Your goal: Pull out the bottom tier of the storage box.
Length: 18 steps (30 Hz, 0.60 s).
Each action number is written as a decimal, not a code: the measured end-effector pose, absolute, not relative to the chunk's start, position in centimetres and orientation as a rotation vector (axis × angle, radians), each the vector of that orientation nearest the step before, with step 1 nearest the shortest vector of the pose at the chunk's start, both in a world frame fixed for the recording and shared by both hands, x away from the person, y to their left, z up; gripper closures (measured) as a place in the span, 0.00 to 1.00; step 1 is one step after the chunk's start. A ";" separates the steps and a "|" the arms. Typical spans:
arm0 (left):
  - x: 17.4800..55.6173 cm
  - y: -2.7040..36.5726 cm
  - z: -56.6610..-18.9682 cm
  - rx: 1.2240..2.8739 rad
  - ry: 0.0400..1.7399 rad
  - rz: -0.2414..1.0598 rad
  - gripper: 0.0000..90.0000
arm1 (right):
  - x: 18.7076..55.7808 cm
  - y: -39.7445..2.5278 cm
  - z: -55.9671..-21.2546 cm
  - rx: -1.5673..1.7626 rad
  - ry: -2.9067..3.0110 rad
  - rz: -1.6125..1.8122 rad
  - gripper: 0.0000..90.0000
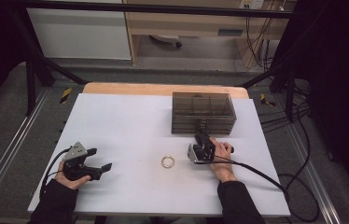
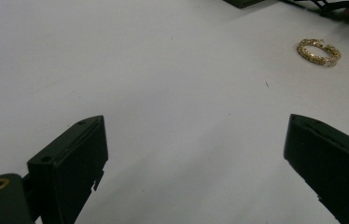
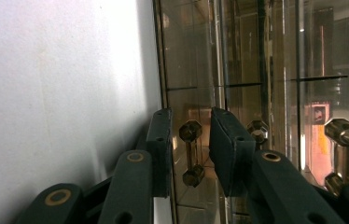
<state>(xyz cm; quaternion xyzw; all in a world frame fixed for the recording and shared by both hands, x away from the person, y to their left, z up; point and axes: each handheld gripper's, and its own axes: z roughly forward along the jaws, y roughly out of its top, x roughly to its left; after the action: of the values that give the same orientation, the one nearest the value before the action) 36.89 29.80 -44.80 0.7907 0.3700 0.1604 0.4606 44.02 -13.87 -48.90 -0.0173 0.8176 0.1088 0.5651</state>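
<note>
The right gripper [image 3: 189, 144] is bracketing a small brass handle [image 3: 191, 151] on the smoked drawer box [image 1: 203, 113], its fingers [image 3: 228, 149] narrowly apart and not yet pinching it. Closing off-centre is risking a slip off the handle, and a hard pull is likely dragging the whole box along the counter [image 1: 126, 126]. The gold bracelet [image 1: 167, 162] is lying just behind that hand, inviting a knock. The left gripper [image 1: 101, 159] is resting near the counter's front-left edge, fingers [image 2: 70, 161] wide apart, with open room between.
</note>
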 end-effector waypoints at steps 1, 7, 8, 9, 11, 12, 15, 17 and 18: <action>36.9 29.8 -44.8 1.947 0.911 0.394 0.07 | 44.0 -13.8 -48.9 -0.042 1.920 0.255 0.79; 36.9 29.8 -44.8 1.947 0.910 0.394 0.07 | 44.0 -13.8 -49.2 -0.049 1.916 0.242 0.82; 36.9 29.8 -44.8 1.947 0.910 0.394 0.07 | 44.0 -13.7 -49.3 -0.048 1.914 0.239 0.82; 36.9 29.8 -44.8 1.944 0.910 0.393 0.07 | 44.0 -13.8 -49.3 -0.054 1.910 0.236 0.82; 37.0 29.8 -44.8 1.946 0.911 0.393 0.07 | 44.1 -13.8 -49.3 -0.044 1.906 0.243 0.83; 37.0 29.8 -44.9 1.947 0.912 0.392 0.07 | 44.1 -13.8 -49.4 -0.038 1.902 0.248 0.83; 36.9 29.7 -44.9 1.951 0.908 0.394 0.07 | 44.0 -13.8 -49.5 -0.038 1.898 0.242 0.83; 36.9 29.7 -44.8 1.949 0.906 0.394 0.07 | 44.0 -13.8 -49.5 -0.040 1.891 0.239 0.84; 36.9 29.8 -44.8 1.948 0.909 0.392 0.07 | 44.0 -13.7 -49.5 -0.048 1.886 0.233 0.85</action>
<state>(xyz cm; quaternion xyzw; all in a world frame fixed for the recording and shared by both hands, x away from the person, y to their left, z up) 36.93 29.76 -44.84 0.7915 0.3694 0.1594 0.4602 44.04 -13.74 -49.53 -0.0205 0.8072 0.0998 0.5814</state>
